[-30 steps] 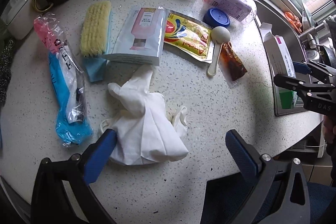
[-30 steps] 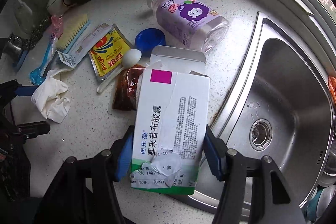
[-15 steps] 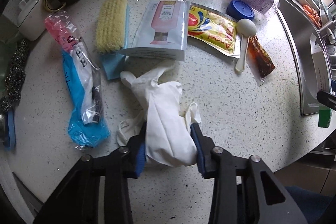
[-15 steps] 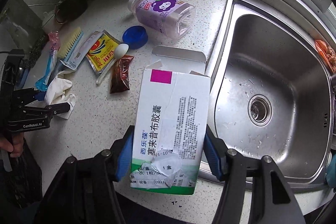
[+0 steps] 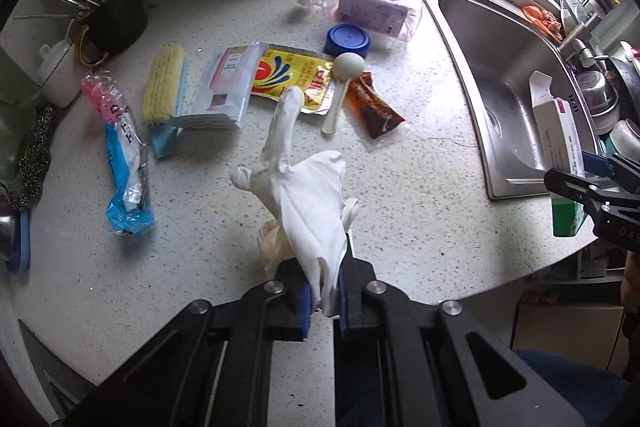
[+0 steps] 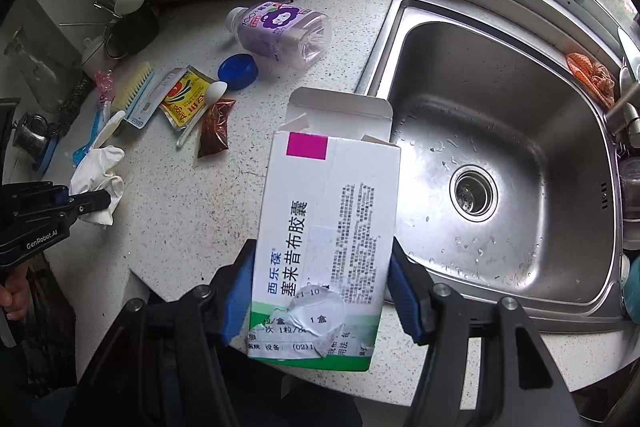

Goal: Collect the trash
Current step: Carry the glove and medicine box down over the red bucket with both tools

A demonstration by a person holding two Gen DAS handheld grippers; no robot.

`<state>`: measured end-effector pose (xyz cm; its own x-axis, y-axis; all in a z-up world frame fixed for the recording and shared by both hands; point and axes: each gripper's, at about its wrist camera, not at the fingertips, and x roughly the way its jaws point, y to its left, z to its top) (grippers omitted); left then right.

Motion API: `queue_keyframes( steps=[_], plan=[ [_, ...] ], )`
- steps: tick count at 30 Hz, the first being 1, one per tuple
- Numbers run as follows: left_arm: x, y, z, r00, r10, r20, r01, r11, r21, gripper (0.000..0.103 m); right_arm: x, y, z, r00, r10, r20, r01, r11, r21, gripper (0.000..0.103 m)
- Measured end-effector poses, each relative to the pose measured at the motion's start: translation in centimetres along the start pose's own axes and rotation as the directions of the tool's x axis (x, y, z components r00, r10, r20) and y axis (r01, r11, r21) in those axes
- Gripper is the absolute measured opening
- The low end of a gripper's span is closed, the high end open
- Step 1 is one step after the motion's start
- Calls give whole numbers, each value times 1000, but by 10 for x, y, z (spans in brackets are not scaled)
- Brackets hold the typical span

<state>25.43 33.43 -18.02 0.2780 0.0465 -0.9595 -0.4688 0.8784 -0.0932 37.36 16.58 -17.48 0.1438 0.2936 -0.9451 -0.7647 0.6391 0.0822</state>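
Left tongs (image 5: 323, 291): jaws have just been closing, now clamped on the white glove (image 5: 308, 187) at its cuff end, glove bunched between the pads.
Right tongs (image 6: 320, 291): clamped across the lower half of the medicine carton (image 6: 328, 239), held over the counter edge beside the sink (image 6: 500, 155).
Glove, handling: thin, limp, very light; droops and folds, so a pinch on gathered material holds better than one on a single layer. A second pale piece hangs below it; possibly another glove, hard to tell.
Carton, handling: empty-looking card, top flap open, light but crushable; grip on the broad faces, gently.
Left on counter (image 5: 420, 227): plastic bottle (image 5: 368, 7), blue cap (image 5: 347, 41), yellow sachet (image 5: 296, 77), sauce packet (image 5: 374, 107), plastic spoon (image 5: 340, 87).
Sachets, handling: flat, slick film; take by an edge.
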Motion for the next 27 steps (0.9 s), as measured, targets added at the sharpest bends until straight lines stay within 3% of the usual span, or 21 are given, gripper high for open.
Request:
queue_keyframes(
  steps=[12,27],
  plan=[
    [-42,-94,-48,998,-16,66,9,995,102,9,-40,-48,-69,998,-34,60,29,995,92,58],
    [-37,-210,-156,999,-52,-6,51,969,242,9,-83,-95,-220,998,-24,53,14,982,189,58]
  ],
)
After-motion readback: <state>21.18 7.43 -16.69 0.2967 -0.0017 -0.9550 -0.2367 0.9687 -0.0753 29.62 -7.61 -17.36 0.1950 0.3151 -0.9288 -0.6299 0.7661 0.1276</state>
